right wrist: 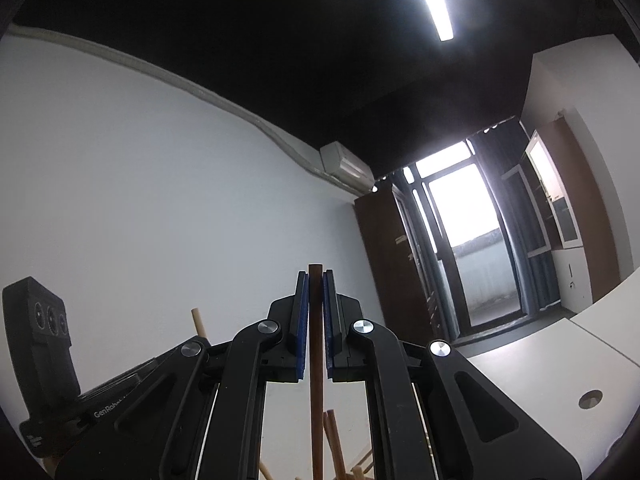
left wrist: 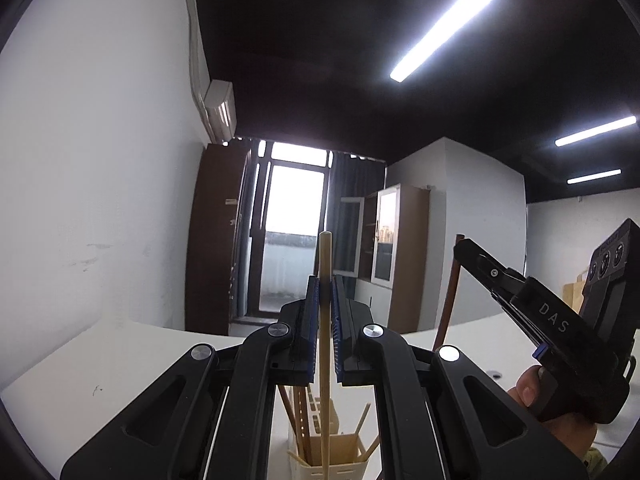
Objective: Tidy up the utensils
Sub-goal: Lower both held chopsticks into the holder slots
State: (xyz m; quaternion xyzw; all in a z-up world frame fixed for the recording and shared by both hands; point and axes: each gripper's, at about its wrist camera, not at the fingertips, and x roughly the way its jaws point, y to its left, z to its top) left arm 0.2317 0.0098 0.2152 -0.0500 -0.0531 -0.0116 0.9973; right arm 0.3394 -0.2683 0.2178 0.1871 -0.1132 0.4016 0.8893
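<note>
My left gripper (left wrist: 325,292) is shut on a light wooden chopstick (left wrist: 325,340) that stands upright between its blue pads. The stick's lower end reaches down into a cream slotted utensil holder (left wrist: 332,468) holding several chopsticks. At the right of the left wrist view my right gripper (left wrist: 460,246), held by a hand (left wrist: 532,390), grips a dark brown chopstick (left wrist: 450,296). In the right wrist view the right gripper (right wrist: 315,284) is shut on that dark brown chopstick (right wrist: 316,380), upright between the pads. Both grippers point slightly upward.
A white table (left wrist: 120,360) runs beneath both grippers, with a round cable hole (right wrist: 590,399) at the right. More chopstick ends (right wrist: 334,440) lean below the right gripper. The left gripper's body (right wrist: 44,344) shows at the left. White wall, window door and cabinets lie beyond.
</note>
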